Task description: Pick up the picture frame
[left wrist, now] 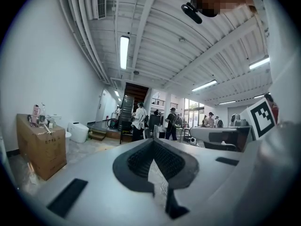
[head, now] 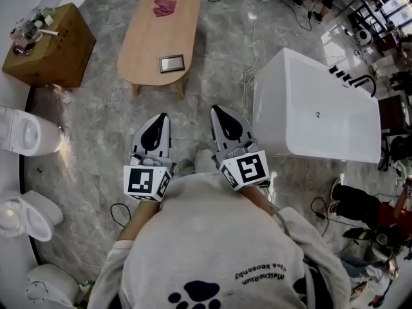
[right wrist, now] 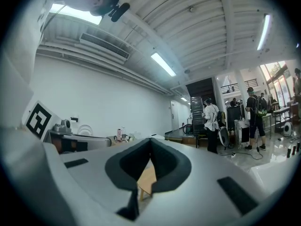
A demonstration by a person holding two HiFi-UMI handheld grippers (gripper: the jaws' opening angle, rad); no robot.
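Observation:
A small dark picture frame (head: 172, 63) lies flat on the near end of an oval wooden coffee table (head: 145, 40). My left gripper (head: 161, 117) and right gripper (head: 215, 110) are held side by side in front of the person's chest, pointing level toward the table and well short of it. Both are shut with nothing between the jaws. In the left gripper view the left gripper (left wrist: 153, 142) shows its closed black pads; in the right gripper view the right gripper (right wrist: 150, 142) does too, with a strip of the wooden table (right wrist: 146, 181) showing below the tips.
A crumpled red cloth (head: 164, 6) lies at the table's far end. A cardboard box (head: 50, 46) with small items stands to the left, toilets (head: 26, 134) along the left wall, and a white bathtub (head: 315, 108) on the right. Cables cross the marble floor. People stand far off.

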